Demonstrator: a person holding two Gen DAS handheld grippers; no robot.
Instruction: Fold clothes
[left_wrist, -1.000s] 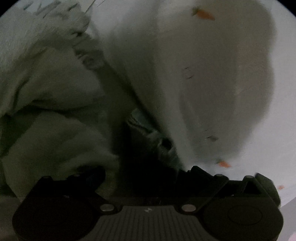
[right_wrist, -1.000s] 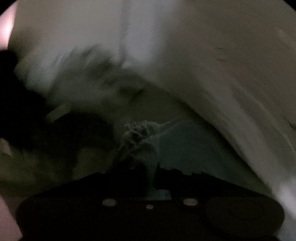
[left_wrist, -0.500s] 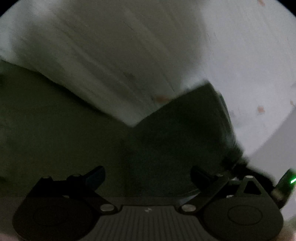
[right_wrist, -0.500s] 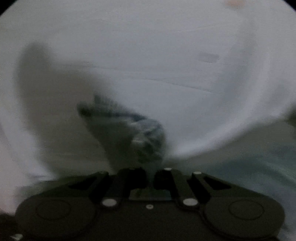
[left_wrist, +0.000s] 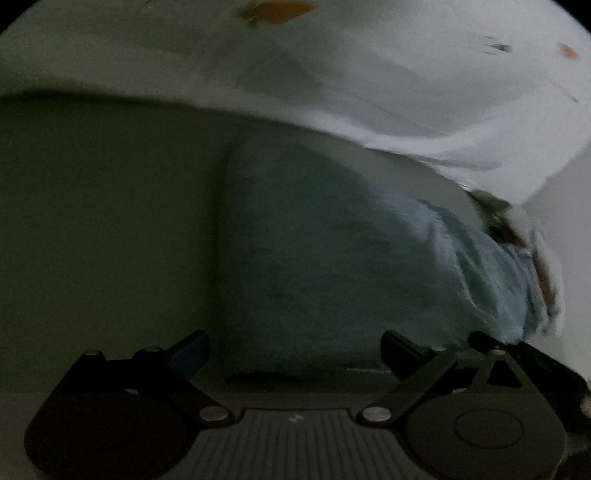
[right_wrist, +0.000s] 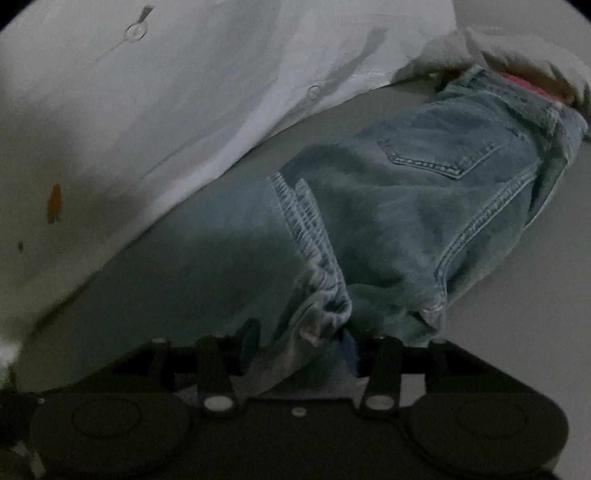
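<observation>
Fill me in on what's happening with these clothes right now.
A person with a handheld gripper in each hand is folding a pair of light blue denim jeans on a grey surface, beside a white cloth with small orange prints. The right gripper has the jeans' stitched hem between its fingers, and its jaws are opening, so it seems to be letting go. The left gripper is open, its fingers wide apart over the jeans and holding nothing.

Two wrist cameras, angled down, close over the surface.
Both share the jeans (left_wrist: 332, 258) (right_wrist: 424, 206) and white printed cloth (left_wrist: 369, 74) (right_wrist: 166, 92).
</observation>
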